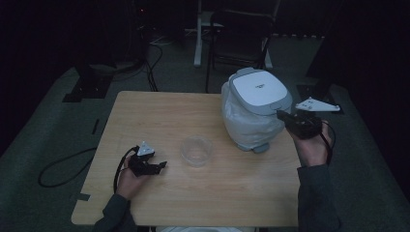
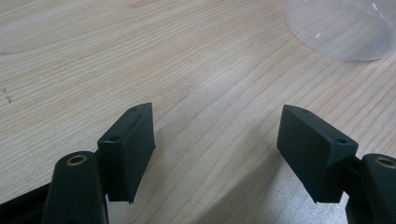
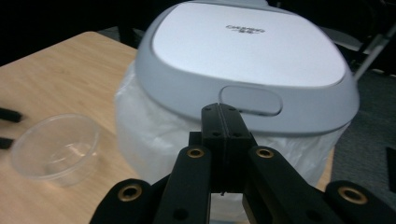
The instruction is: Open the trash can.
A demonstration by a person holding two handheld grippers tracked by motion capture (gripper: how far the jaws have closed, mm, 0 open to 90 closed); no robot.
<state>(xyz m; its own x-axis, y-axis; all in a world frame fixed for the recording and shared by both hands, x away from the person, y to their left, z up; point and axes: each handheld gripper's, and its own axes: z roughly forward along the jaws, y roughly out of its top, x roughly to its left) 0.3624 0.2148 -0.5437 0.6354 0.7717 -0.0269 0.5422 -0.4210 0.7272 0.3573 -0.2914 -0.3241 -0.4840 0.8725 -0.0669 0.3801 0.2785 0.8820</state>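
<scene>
Rice cooker (image 1: 256, 108) near table's right edge (image 1: 290, 212), right gripper (image 3: 226, 123) jaws pressed together at its lid button.
Left gripper (image 2: 215, 140) spread over bare wood, clear bowl (image 1: 196, 150) just beside.

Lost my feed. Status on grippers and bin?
Right gripper shut, empty, at bin lid button. Left gripper open on table. Lid closed. Clear bowl aside.

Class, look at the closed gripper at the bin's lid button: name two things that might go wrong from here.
1. The right gripper, its fingers shut together, points at the lid button; a push might slide or tip the bin, which stands near the table edge.
2. The plastic liner bulges just under the lid and could snag on the fingers.
</scene>
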